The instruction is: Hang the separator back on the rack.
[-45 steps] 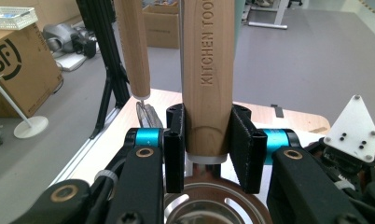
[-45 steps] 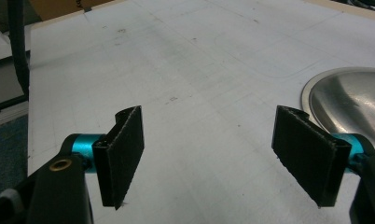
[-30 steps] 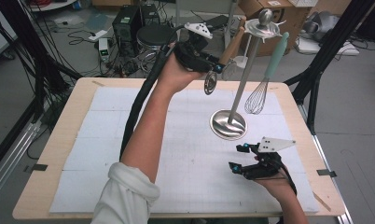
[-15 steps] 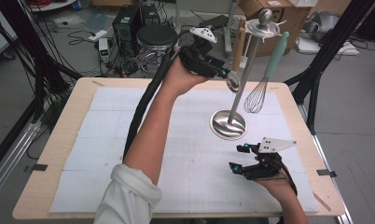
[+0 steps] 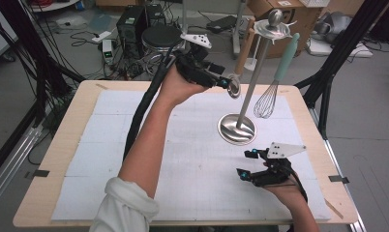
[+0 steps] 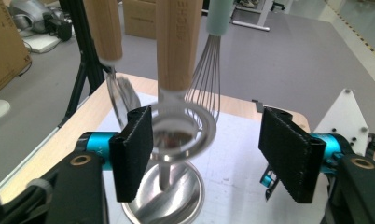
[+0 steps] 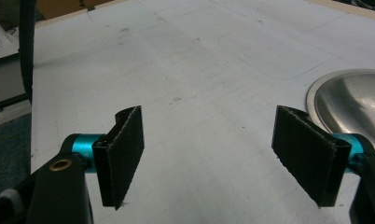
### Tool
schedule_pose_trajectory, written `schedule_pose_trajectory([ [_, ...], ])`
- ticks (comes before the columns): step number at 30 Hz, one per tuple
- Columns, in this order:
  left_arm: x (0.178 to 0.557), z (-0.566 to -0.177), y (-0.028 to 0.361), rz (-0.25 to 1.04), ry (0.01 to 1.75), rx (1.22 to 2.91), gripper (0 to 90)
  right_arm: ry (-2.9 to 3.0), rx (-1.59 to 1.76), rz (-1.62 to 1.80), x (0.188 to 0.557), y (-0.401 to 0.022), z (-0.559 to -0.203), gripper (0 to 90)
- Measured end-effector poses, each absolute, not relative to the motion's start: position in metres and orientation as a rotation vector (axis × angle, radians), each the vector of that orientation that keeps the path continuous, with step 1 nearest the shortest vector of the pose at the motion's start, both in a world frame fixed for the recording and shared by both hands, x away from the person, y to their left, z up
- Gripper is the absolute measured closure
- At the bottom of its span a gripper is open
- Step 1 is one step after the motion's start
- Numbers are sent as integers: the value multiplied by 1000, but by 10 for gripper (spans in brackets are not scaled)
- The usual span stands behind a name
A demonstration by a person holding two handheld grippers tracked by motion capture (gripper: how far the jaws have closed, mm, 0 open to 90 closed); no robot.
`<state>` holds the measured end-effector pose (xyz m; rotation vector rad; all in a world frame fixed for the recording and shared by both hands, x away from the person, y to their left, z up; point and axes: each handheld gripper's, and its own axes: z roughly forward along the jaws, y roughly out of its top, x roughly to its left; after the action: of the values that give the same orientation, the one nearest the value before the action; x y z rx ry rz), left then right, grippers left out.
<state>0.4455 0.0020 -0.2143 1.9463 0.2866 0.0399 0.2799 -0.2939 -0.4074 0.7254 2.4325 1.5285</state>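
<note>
A metal stand [image 5: 254, 72] with a round base [image 5: 236, 128] rises at the table's far right. From its top hang a teal-handled whisk [image 5: 272, 87] and a wooden-handled spoon [image 5: 243, 55]. My left gripper [image 5: 225, 81] is raised beside the stand. Its jaws have just been opening, and the spoon's metal bowl [image 6: 176, 135] hangs between them, close to the left pad [image 6: 134, 149]. The pads do not press on it. A second wooden-handled utensil [image 6: 104, 28] hangs to its left. My right gripper [image 5: 246, 163] rests open on the mat with nothing between its jaws [image 7: 209, 154].
A white mat [image 5: 134, 145] covers the wooden table [image 5: 47, 193]. The stand's base [image 7: 358, 102] lies just right of my right gripper. Boxes, cables and black frame legs [image 5: 328, 82] stand on the floor beyond the table's far edge.
The left gripper has moved right to the stand with the spoon and its jaws have opened off the spoon's bowl. The right gripper has kept still.
</note>
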Motion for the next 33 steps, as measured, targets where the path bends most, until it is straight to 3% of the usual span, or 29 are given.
schedule_pose_trajectory([
  [11, 433, -221, 18, 3, 246, 1937, 234, 2435, 721, 1533, 279, -292, -407, 246],
  [33, 403, -257, 56, 0, 238, 1950, 122, 2419, 731, 1561, 279, -296, -406, 244],
])
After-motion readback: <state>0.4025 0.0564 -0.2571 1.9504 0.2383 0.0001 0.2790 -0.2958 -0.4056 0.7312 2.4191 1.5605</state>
